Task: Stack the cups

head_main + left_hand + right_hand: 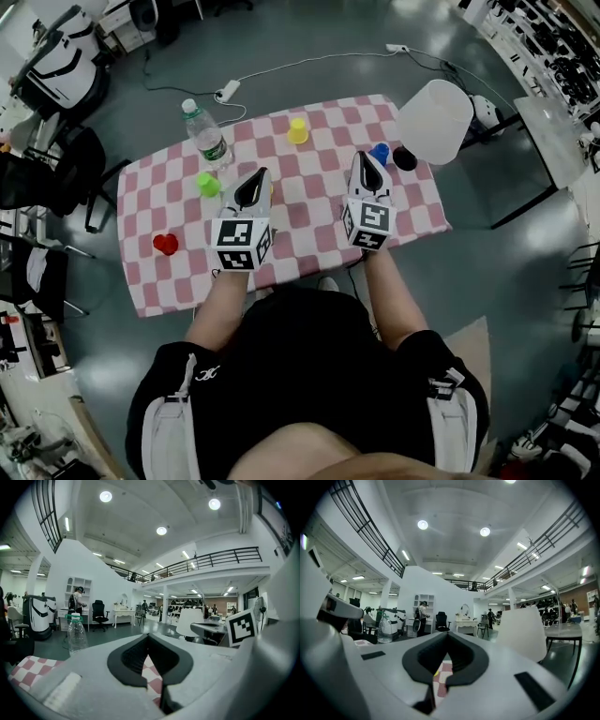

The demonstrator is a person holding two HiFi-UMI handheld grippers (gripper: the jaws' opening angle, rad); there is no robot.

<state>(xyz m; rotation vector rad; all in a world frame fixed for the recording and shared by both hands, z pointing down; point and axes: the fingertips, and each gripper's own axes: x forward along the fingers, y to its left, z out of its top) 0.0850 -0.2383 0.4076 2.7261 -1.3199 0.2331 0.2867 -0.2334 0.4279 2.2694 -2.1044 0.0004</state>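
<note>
Both empty and shut, left tongs [262,175] and right tongs [364,157] hover over our worktop [309,216]; we count five cups: red [166,245], green [208,185], yellow [298,131], blue [379,151], black [404,158], plus one bottle [208,136].

1. The tablecloth [309,220] is looking like thin, matt cloth.
2. The bottle [208,139] is showing clear, glossy plastic.
3. The red cup [166,245] and the yellow cup [298,131] are looking like smooth plastic.
4. The left gripper [255,187] and the right gripper [368,167] are showing matt white plastic shells with a dull black lining.
5. The floor [309,37] is shining, smooth and glossy.
</note>
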